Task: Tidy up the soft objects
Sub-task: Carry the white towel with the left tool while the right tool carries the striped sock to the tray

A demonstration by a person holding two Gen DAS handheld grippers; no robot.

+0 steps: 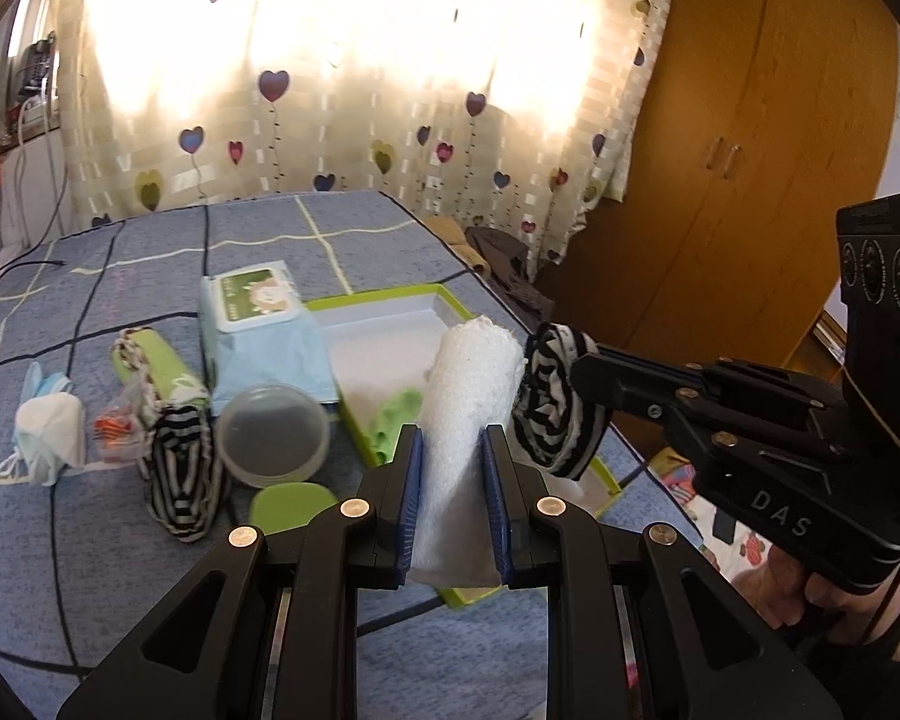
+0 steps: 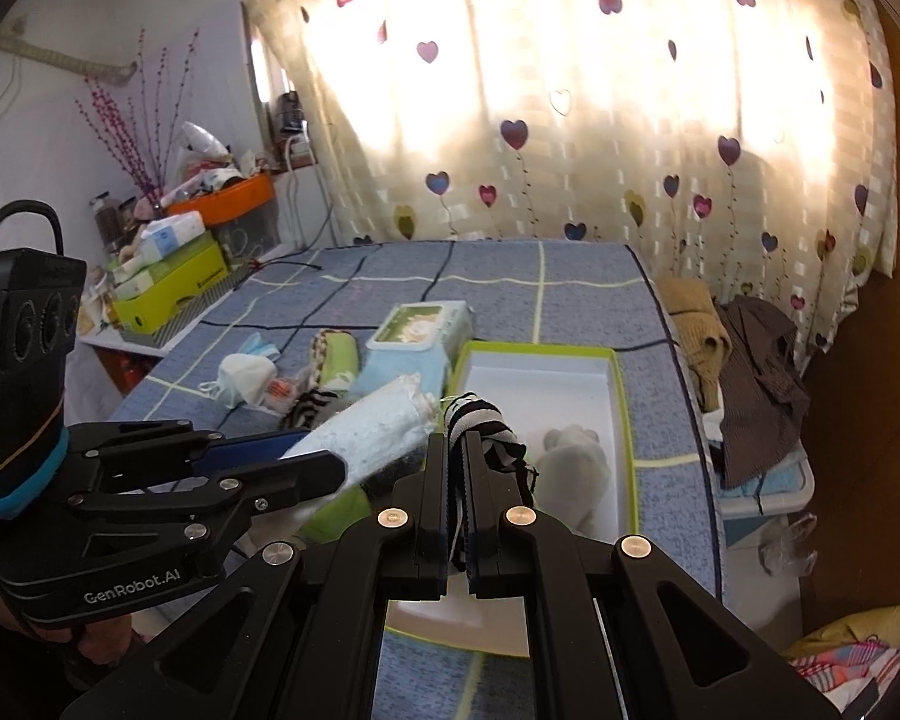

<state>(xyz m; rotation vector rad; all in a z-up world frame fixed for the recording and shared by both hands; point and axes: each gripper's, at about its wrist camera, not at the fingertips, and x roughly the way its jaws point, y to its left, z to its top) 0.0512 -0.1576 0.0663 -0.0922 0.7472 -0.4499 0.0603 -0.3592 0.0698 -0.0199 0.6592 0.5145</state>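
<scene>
Left hand-held gripper [image 1: 450,468]: clenched on the white rolled towel [image 1: 468,414], which I see standing up between its blue pads [image 1: 411,480], above the near end of the box.
Right hand-held gripper [image 2: 456,468]: clamped tight on the striped black-and-white rolled cloth [image 2: 480,420]; I see the cloth bunched between the jaws, hanging over the box.
Green-rimmed box [image 1: 384,300]: open on the bed, white inside, with a pale green cloth [image 1: 396,414] lying in its near part.
Bed [image 1: 150,252]: blue sheet with a grid of dark and pale lines; it carries all the loose things.
Second striped cloth [image 1: 180,480]: on the bed, left of the box, just beside a clear round container [image 1: 273,432].
Green lid [image 1: 291,507]: just in front of that container.
Wipes pack [image 1: 255,300]: sits on a folded light blue towel [image 1: 270,366], touching the box's left wall.
Green rolled cloth [image 1: 150,366]: left of the blue towel.
Face masks [image 1: 48,432]: heaped at the far left of the group.
Held things: I see the white towel and the striped roll close side by side, apart from the items on the bed.
</scene>
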